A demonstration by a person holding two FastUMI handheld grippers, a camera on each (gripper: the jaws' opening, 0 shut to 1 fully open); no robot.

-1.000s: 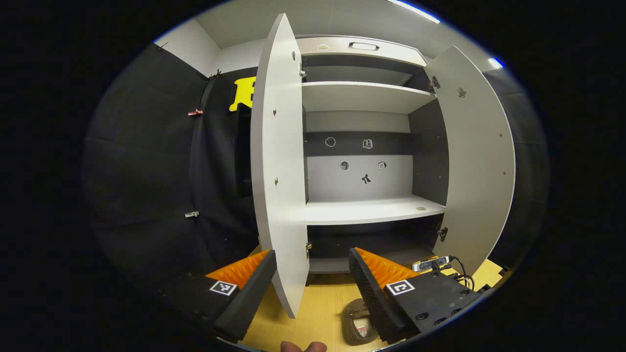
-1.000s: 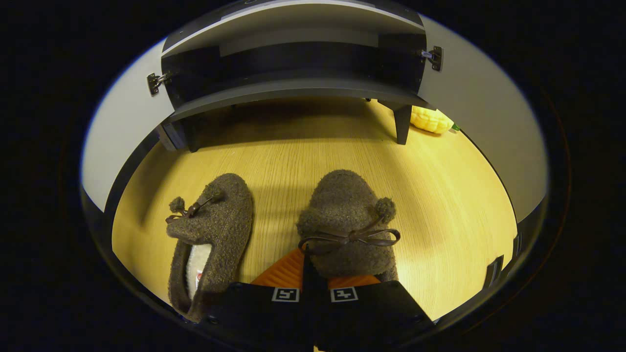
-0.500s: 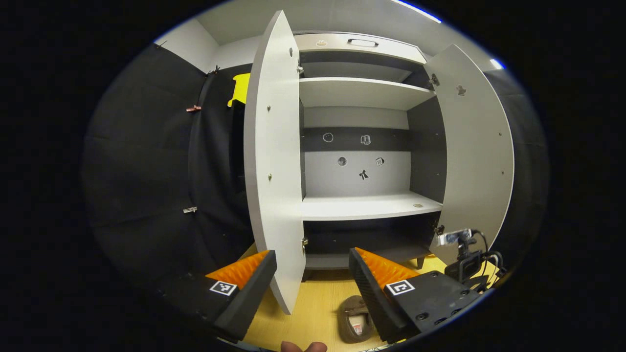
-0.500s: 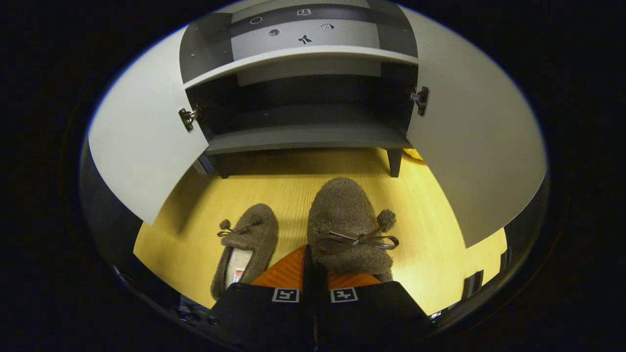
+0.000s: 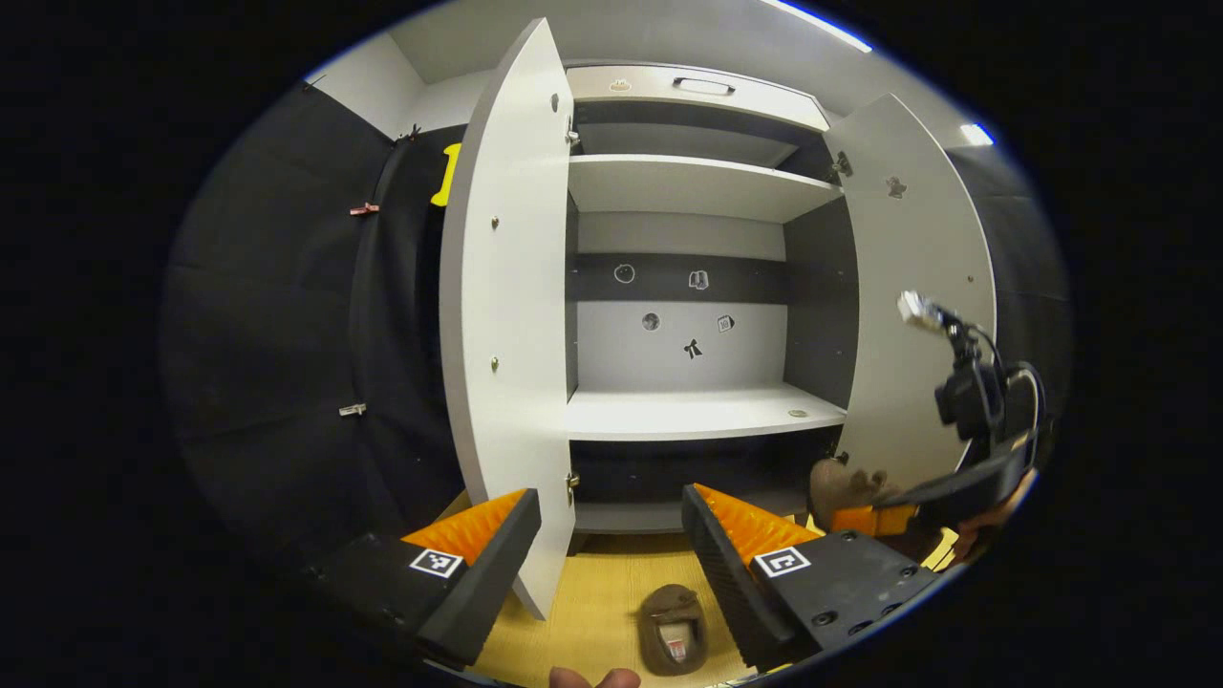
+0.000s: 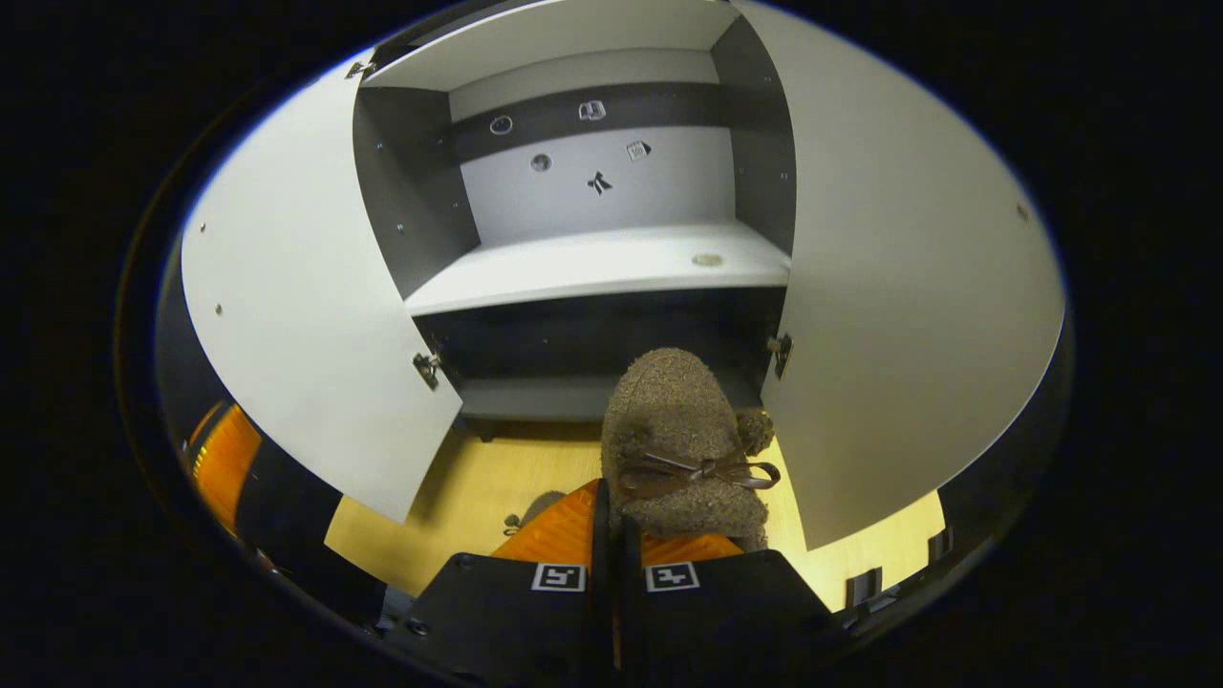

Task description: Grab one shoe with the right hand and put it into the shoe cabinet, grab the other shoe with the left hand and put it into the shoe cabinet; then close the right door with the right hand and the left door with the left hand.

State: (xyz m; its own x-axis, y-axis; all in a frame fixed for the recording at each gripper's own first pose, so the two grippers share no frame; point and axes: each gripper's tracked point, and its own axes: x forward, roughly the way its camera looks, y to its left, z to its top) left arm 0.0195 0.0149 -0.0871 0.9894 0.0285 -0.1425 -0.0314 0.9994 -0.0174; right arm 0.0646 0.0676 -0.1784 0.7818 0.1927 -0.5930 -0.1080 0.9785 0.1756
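A brown fuzzy shoe (image 6: 683,430) with a bow hangs in the air in front of the shoe cabinet's dark bottom compartment (image 6: 573,397), and my right gripper (image 6: 611,516) is shut on its heel rim. In the left gripper view that lifted shoe (image 5: 846,483) and the right gripper (image 5: 865,519) show low at the right, by the open right door (image 5: 917,287). The other shoe (image 5: 674,629) lies on the wooden floor (image 5: 592,612) between my left gripper's fingers. My left gripper (image 5: 611,535) is open and holds nothing. The left door (image 5: 506,315) stands wide open.
The cabinet has a pale middle shelf (image 5: 697,416) with a small round disc (image 5: 796,414) on it, and an upper shelf (image 5: 688,186). Both doors jut out toward me. Black cloth wall (image 5: 287,334) lies to the left. Stickers dot the back panel (image 6: 592,182).
My right gripper has lifted the shoe off the floor and raised it toward the cabinet opening. The left gripper has shifted slightly; the other shoe stays on the floor.
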